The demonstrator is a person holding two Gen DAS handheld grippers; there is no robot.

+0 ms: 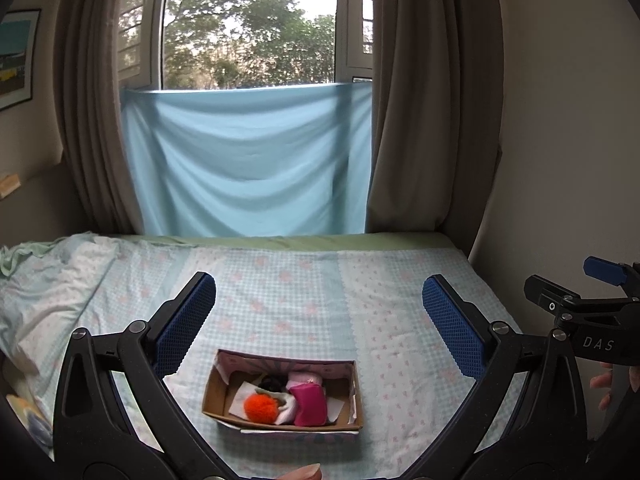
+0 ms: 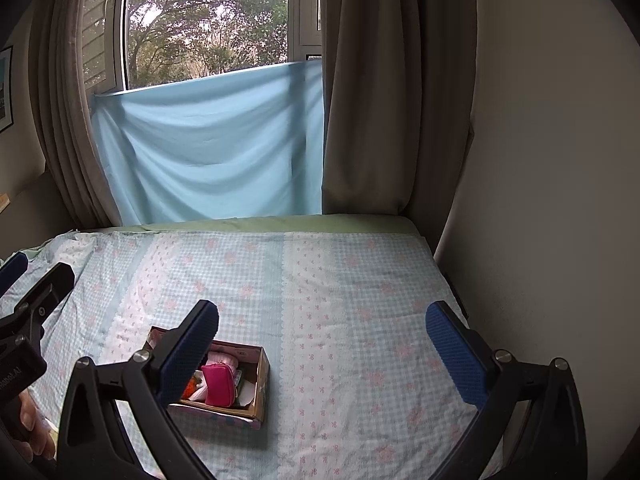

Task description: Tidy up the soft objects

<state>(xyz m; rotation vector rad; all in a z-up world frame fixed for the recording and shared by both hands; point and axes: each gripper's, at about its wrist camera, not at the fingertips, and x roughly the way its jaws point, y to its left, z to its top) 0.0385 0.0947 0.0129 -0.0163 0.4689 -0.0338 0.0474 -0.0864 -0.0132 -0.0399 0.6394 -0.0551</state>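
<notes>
A small cardboard box (image 1: pixel 354 396) sits on the bed. It holds an orange pom-pom (image 1: pixel 261 408), a magenta pouch (image 1: pixel 309 405), a pale pink soft item (image 1: pixel 305 378) and a black item (image 1: pixel 273 382). My left gripper (image 1: pixel 319 322) is open and empty, held above and behind the box. My right gripper (image 2: pixel 322 338) is open and empty, to the right of the box (image 2: pixel 262 380); its left finger hides part of the box. The pouch (image 2: pixel 218 384) shows there too.
The bed has a blue-checked floral cover (image 1: pixel 304 300), rumpled at the left (image 1: pixel 48 280). Grey curtains (image 1: pixel 424 120) and a light blue cloth (image 1: pixel 248 160) hang at the window behind. A wall (image 2: pixel 540 160) runs along the bed's right side.
</notes>
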